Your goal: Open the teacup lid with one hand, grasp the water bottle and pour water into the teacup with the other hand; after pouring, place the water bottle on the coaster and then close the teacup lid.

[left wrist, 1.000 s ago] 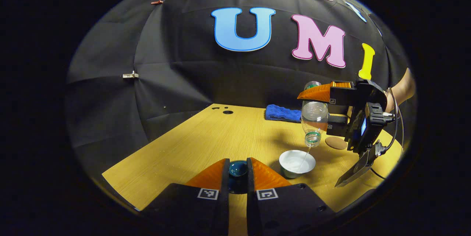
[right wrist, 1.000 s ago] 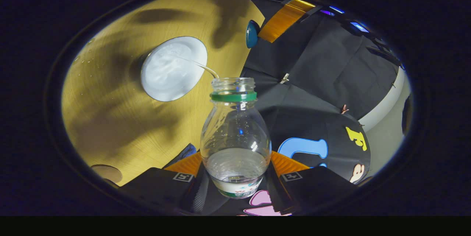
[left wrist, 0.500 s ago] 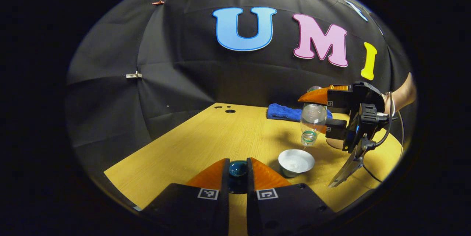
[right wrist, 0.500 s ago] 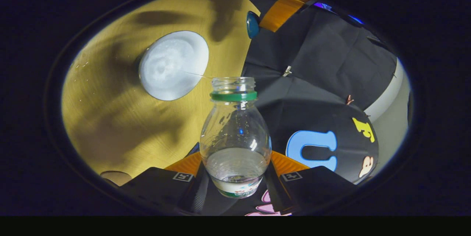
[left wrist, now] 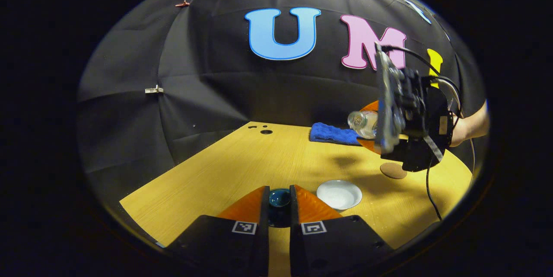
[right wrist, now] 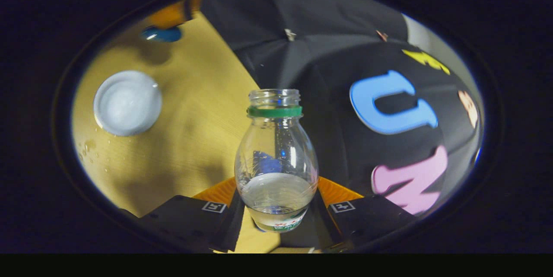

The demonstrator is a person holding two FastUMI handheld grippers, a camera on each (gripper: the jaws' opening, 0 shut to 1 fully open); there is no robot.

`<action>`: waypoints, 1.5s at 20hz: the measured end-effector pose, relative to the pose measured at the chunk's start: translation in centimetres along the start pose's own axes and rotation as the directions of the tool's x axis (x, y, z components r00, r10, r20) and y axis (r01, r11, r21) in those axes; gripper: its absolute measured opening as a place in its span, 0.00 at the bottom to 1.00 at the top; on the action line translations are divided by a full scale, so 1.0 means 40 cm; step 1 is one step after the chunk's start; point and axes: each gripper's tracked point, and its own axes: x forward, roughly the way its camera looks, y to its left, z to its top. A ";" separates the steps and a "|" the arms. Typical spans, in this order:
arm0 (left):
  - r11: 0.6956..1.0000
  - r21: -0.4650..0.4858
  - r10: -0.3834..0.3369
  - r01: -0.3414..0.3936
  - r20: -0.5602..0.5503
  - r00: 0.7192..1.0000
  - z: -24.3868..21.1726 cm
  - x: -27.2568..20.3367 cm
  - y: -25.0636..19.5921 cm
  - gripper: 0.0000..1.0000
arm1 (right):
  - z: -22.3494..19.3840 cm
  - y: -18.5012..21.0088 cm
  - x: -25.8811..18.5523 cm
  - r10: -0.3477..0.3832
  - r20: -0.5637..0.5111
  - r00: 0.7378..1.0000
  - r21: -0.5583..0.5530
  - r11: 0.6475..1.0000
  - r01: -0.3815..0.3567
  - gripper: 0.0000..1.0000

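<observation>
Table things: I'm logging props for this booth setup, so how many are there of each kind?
Teacup: 1
Teacup lid: 1
Water bottle: 1
Coaster: 1
Blue cloth: 1
Total: 5

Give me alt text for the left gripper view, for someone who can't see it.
The left gripper holds a dark teal teacup lid between its orange fingers above a wooden table, beside the open white teacup. Farther right, the right gripper holds a clear water bottle tipped sideways, above a round coaster and near a blue cloth.
</observation>
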 end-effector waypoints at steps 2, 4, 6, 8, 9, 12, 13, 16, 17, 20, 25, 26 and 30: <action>1.000 -0.002 -0.011 0.011 0.005 1.000 0.013 0.008 -0.019 0.23 | -0.046 -0.023 0.000 0.034 -0.069 0.997 0.232 0.973 -0.017 0.72; 1.000 0.005 -0.020 0.020 0.005 1.000 0.018 0.014 -0.038 0.23 | -0.093 -0.046 0.000 0.063 -0.106 0.992 0.463 0.886 -0.007 0.72; 0.999 0.018 -0.029 0.029 0.011 1.000 0.032 0.015 -0.058 0.23 | -0.146 -0.058 -0.008 0.094 -0.131 0.987 0.662 0.749 0.017 0.72; 0.999 0.022 -0.038 0.037 0.011 0.999 0.040 0.015 -0.075 0.23 | -0.202 -0.059 0.015 0.120 -0.154 0.981 0.797 0.602 0.051 0.72; 0.999 0.021 -0.041 0.041 0.007 0.999 0.042 0.017 -0.084 0.19 | -0.224 -0.051 0.031 0.129 -0.163 0.978 0.836 0.545 0.067 0.72; 0.999 0.017 -0.045 0.045 0.001 0.999 0.047 0.018 -0.102 0.23 | -0.266 -0.034 0.046 0.116 -0.191 0.975 0.872 0.476 0.114 0.72; 0.999 0.018 -0.045 0.045 0.002 0.999 0.052 0.019 -0.108 0.23 | -0.276 -0.027 0.054 0.106 -0.195 0.975 0.875 0.469 0.124 0.72; 0.999 0.021 -0.050 0.050 -0.003 0.999 0.058 0.020 -0.124 0.23 | -0.289 -0.012 0.060 0.103 -0.182 0.978 0.911 0.393 0.128 0.72; 0.998 0.024 -0.051 0.051 -0.001 0.999 0.063 0.022 -0.130 0.23 | -0.296 -0.005 0.063 0.102 -0.179 0.979 0.924 0.360 0.132 0.69; 0.998 0.031 -0.057 0.057 0.012 0.998 0.077 0.030 -0.144 0.23 | -0.301 0.016 0.078 0.082 -0.170 0.982 0.949 0.282 0.141 0.72; 0.998 0.037 -0.054 0.053 0.030 0.998 0.095 0.046 -0.152 0.23 | -0.309 0.036 0.079 0.057 -0.174 0.983 0.945 0.289 0.151 0.72; 0.998 0.036 -0.054 0.053 0.029 0.998 0.093 0.048 -0.152 0.23 | -0.306 0.024 0.080 0.029 -0.167 0.985 0.943 0.296 0.151 0.72; 0.998 0.021 -0.055 0.054 0.024 0.998 0.089 0.057 -0.158 0.19 | -0.312 0.031 0.082 0.011 -0.168 0.986 0.947 0.279 0.159 0.72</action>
